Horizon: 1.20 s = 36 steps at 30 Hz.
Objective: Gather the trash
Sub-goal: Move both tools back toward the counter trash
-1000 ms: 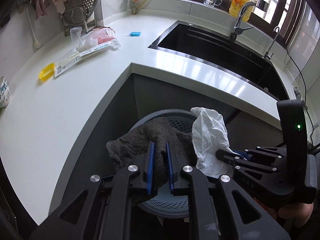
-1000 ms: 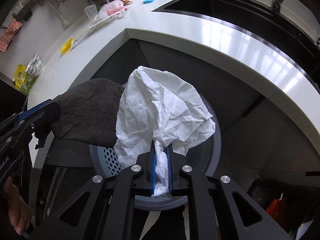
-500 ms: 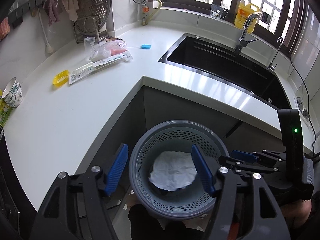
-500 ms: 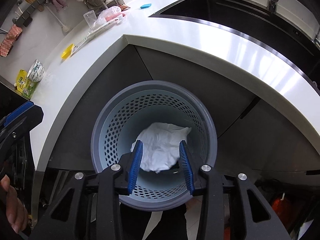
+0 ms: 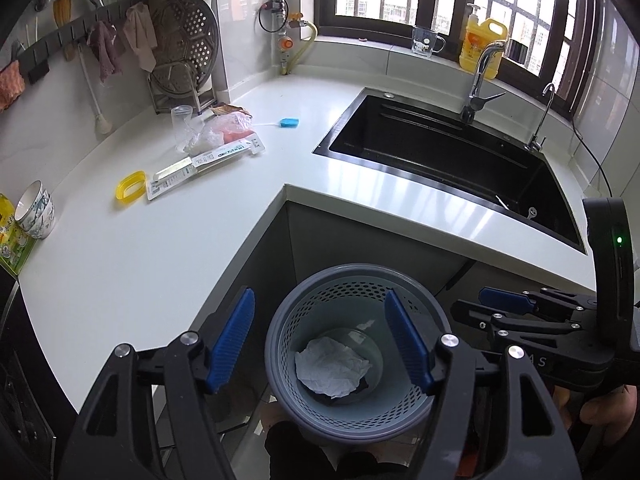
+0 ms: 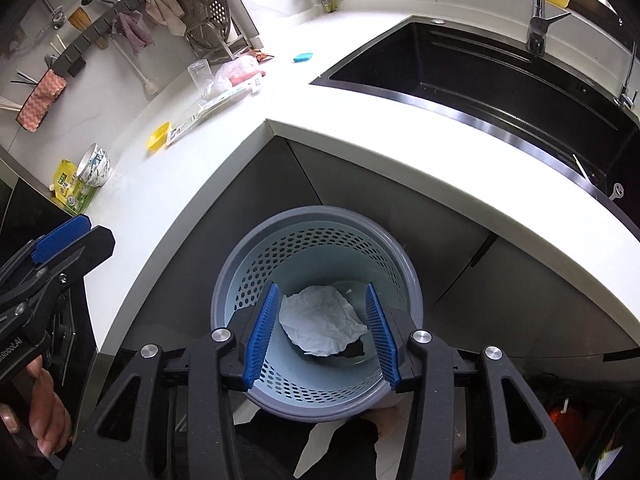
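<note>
Trash: crumpled white paper point(image 5: 332, 368) lying at the bottom of the grey perforated bin point(image 5: 280, 344), with a dark rag point(image 6: 352, 350) peeking out from under its edge. Bin standing on the floor in the inner corner of the white countertop point(image 5: 132, 260), against the dark cabinet fronts. Left gripper point(image 5: 320, 340) hovering above the bin, blue pads spread wide, one seen over the bin's outer left side and the other over its right rim, gripping nothing, paper lying well below and between them. Right gripper point(image 6: 322, 336) also hanging over the bin, jaws opening at a middling spread, empty, both pads seen inside the rim and framing the paper far beneath without touching it. More litter waiting on the countertop beyond the bin: long printed wrapper point(image 5: 204, 164), yellow ring point(image 5: 130, 186) just beside its near end, clear plastic bag point(image 5: 224, 132) and clear plastic cup point(image 5: 182, 120) at its far end, small blue piece point(image 5: 289, 122) toward the black sink point(image 5: 440, 152). Patterned bowls point(image 5: 36, 210) sitting on a green packet point(image 5: 12, 248) at the countertop's left edge, well apart from the bin.
</note>
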Tool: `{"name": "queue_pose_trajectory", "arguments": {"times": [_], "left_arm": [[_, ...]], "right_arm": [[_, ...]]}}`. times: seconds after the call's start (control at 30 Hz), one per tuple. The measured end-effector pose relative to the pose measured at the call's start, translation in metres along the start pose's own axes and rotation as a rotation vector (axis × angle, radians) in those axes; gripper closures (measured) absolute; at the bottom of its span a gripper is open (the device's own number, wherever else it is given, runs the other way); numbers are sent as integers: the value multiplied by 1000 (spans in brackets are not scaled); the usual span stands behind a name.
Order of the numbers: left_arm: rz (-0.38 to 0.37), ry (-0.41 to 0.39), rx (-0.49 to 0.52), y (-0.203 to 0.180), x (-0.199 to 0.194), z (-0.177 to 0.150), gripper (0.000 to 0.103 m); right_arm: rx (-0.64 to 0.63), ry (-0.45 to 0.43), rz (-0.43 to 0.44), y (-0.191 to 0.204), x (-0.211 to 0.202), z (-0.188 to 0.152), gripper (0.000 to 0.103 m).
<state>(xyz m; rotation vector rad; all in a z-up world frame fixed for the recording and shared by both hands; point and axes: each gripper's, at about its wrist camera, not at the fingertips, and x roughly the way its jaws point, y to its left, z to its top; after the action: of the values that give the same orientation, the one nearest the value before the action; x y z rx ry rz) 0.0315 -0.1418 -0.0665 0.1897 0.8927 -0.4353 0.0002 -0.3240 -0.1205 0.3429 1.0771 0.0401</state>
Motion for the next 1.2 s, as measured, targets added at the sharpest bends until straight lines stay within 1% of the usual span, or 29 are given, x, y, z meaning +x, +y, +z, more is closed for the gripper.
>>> {"name": "queue_pose_trajectory", "arguments": {"times": [0.17, 0.33, 0.43, 0.5, 0.6, 0.7, 0.8, 0.97, 1.07, 1.2], "left_arm": [[1, 5, -30, 9, -1, 3, 36], [-1, 3, -64, 22, -9, 11, 36], [18, -26, -56, 27, -20, 14, 35], [27, -43, -66, 33, -26, 15, 32], [36, -46, -87, 45, -27, 17, 32], [61, -51, -96, 60, -28, 24, 32], [94, -66, -110, 81, -29, 32, 32], [147, -82, -145, 128, -24, 51, 28], [176, -84, -162, 159, -14, 64, 28], [200, -77, -187, 201, 6, 82, 27]], "right_arm": [[-17, -1, 1, 3, -3, 7, 57], [19, -20, -1, -2, -10, 12, 56], [50, -35, 12, -4, -15, 13, 56], [44, -43, 11, -1, -18, 16, 56], [37, -72, 13, 4, -23, 24, 56], [37, -91, 20, 9, -24, 36, 54], [39, -97, 23, 17, -16, 52, 54], [45, -111, 53, 40, 1, 86, 54], [43, -107, 75, 60, 17, 106, 53], [24, -86, 82, 91, 44, 131, 52]]}}
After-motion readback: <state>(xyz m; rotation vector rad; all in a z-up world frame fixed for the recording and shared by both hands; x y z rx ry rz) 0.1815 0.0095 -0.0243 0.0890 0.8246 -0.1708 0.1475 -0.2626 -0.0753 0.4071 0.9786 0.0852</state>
